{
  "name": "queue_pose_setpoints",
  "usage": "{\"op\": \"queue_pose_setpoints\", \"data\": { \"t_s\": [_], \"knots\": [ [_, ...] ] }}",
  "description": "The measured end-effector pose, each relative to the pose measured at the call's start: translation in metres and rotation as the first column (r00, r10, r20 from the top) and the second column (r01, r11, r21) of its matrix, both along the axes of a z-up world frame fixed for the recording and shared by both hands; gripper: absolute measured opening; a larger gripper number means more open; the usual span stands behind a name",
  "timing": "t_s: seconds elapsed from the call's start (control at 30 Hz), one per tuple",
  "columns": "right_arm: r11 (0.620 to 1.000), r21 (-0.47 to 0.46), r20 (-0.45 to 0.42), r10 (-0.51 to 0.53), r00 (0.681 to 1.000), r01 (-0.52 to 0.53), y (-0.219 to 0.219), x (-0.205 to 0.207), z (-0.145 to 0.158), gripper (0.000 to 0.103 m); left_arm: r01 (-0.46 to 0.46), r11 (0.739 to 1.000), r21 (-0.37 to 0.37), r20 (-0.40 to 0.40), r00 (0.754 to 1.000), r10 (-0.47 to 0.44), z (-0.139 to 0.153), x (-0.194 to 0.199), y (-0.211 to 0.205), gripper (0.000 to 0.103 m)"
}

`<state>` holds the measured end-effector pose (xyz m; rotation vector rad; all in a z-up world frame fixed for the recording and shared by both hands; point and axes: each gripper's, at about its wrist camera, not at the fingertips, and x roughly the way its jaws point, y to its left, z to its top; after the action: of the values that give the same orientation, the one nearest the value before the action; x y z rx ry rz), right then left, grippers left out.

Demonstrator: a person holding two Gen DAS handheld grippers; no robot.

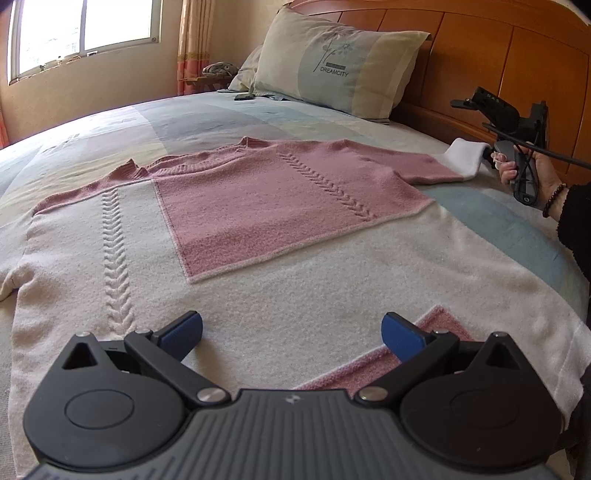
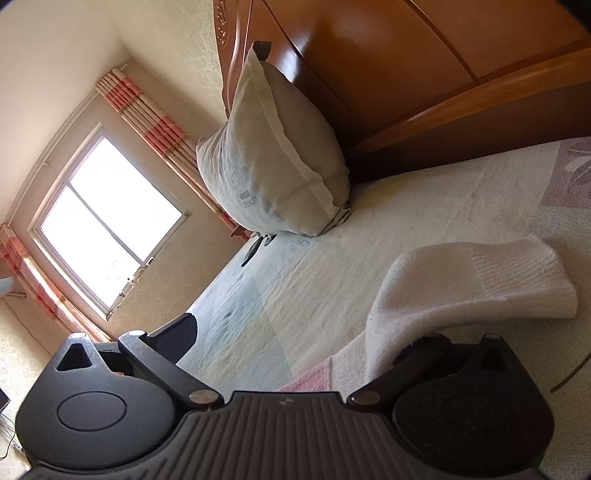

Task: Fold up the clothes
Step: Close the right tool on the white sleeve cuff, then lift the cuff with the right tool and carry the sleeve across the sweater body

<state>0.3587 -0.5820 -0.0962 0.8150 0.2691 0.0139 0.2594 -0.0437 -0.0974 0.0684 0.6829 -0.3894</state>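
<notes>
A pink and white knit sweater (image 1: pixel 258 206) lies flat, front up, on the bed (image 1: pixel 177 122). My left gripper (image 1: pixel 291 325) hovers open over its white lower part, near a pink patch (image 1: pixel 373 369) at the hem, with nothing between the fingers. The right sleeve stretches out to the far right and ends in a white cuff (image 1: pixel 463 158). A hand holds my right gripper (image 1: pixel 491 153) at that cuff. In the right wrist view the right gripper (image 2: pixel 303 334) stands wide open. The white cuff (image 2: pixel 498 280) is draped over its right finger and hides it.
A pillow (image 1: pixel 332 62) leans on the wooden headboard (image 1: pixel 480 44) behind the sweater. A small dark object (image 1: pixel 243 97) lies on the bedsheet near the pillow. A window (image 1: pixel 85 29) and curtain are at the far left. The person's dark sleeve (image 1: pixel 576 221) is at the right.
</notes>
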Motion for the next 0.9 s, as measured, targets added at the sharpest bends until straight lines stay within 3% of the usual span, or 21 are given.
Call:
{"op": "queue_pose_setpoints", "data": {
  "t_s": [0.3,0.6,0.67,0.73,0.83,0.9],
  "knots": [
    [0.994,-0.002,0.009,0.111,0.994,-0.111,0.035,0.008,0.015,0.103,-0.016,1.0,-0.02,0.021,1.0,0.016,0.008,-0.001,0.006,0.102],
    [0.99,0.005,0.01,0.143,0.99,-0.143,0.058,0.016,0.025,0.103,-0.011,1.0,-0.016,0.018,1.0,0.011,0.008,-0.001,0.007,0.102],
    [0.989,0.018,0.013,0.146,0.989,-0.146,0.062,0.018,0.027,0.103,0.003,1.0,0.0,0.011,1.0,-0.003,0.008,-0.002,0.007,0.102],
    [0.987,0.038,0.022,0.153,0.988,-0.154,0.066,0.021,0.029,0.103,0.076,0.996,0.04,-0.018,0.997,-0.075,0.01,-0.002,0.004,0.102],
    [0.984,0.053,0.035,0.168,0.985,-0.169,0.075,0.024,0.033,0.103,0.13,0.986,0.101,0.012,0.991,-0.132,0.017,-0.01,0.001,0.102],
    [0.981,0.054,0.033,0.185,0.982,-0.186,0.084,0.026,0.035,0.103,0.151,0.984,0.094,-0.01,0.989,-0.151,0.019,-0.011,0.005,0.102]
  ]
}}
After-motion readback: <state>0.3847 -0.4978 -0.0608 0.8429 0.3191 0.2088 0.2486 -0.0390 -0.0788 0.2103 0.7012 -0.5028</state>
